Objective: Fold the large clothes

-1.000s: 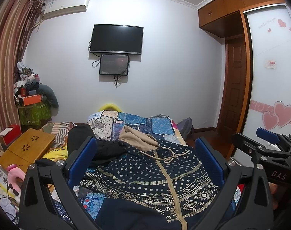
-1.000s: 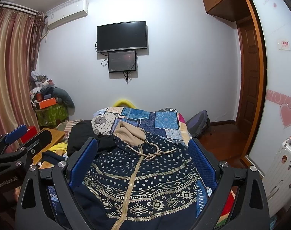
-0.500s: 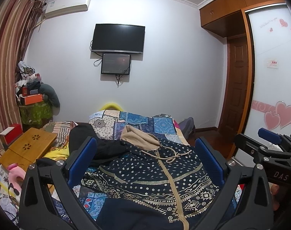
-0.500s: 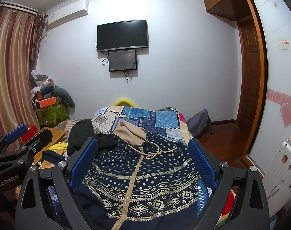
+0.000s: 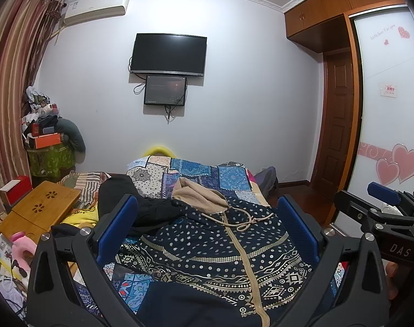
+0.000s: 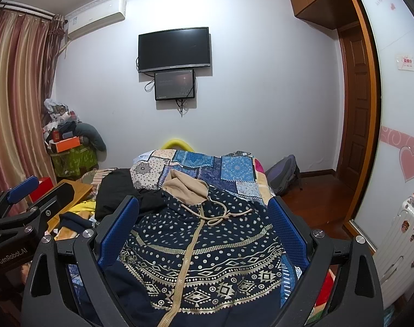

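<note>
A navy patterned zip hoodie [image 5: 207,248] [image 6: 201,248] with a tan hood and drawstring lies spread flat on the bed, hood pointing to the far wall. My left gripper [image 5: 207,212] hovers above its lower part, open, blue pads wide apart with nothing between them. My right gripper [image 6: 204,209] is likewise open and empty over the hoodie. The right gripper shows at the right edge of the left wrist view, and the left gripper [image 6: 21,193] shows at the left edge of the right wrist view.
A black garment [image 5: 125,199] lies left of the hoodie on the patchwork bedspread [image 5: 196,171]. A wooden lap table [image 5: 40,209] sits at the left. A backpack [image 6: 283,174] rests on the floor, a white suitcase [image 6: 397,234] stands at the right.
Both views have drifted very slightly; the grippers stay open above the hoodie, which has not moved.
</note>
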The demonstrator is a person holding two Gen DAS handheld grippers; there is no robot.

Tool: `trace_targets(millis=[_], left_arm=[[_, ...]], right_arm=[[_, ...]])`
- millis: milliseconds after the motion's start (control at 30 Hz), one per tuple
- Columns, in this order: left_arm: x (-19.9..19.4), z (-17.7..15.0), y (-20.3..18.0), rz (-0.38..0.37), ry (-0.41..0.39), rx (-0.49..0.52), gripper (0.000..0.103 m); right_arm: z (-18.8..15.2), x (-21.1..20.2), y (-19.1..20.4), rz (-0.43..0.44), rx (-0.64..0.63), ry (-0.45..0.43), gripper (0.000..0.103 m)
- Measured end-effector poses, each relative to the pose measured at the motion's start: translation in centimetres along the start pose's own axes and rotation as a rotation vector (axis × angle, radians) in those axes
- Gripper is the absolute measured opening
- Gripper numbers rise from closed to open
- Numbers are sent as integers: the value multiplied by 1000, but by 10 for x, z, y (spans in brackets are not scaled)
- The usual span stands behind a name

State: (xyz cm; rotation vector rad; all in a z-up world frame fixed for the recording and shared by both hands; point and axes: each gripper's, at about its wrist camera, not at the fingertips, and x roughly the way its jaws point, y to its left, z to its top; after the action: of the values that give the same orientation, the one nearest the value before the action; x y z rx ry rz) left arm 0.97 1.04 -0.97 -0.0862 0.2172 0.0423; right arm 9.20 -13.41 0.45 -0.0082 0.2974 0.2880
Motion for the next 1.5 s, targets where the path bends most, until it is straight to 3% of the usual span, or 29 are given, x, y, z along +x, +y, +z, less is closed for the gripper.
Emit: trace_targets(millis=[900, 1200, 1500], left_arm=[[20, 2, 7, 10, 28, -13, 103], [59, 5, 40, 102, 44, -46, 103], [118, -2, 122, 287, 111, -107, 103]], right_arm=[[4, 15, -2, -7, 4, 40, 94], [8, 41, -7, -37, 2, 98, 94], [9, 88, -27, -79, 26, 182, 94]])
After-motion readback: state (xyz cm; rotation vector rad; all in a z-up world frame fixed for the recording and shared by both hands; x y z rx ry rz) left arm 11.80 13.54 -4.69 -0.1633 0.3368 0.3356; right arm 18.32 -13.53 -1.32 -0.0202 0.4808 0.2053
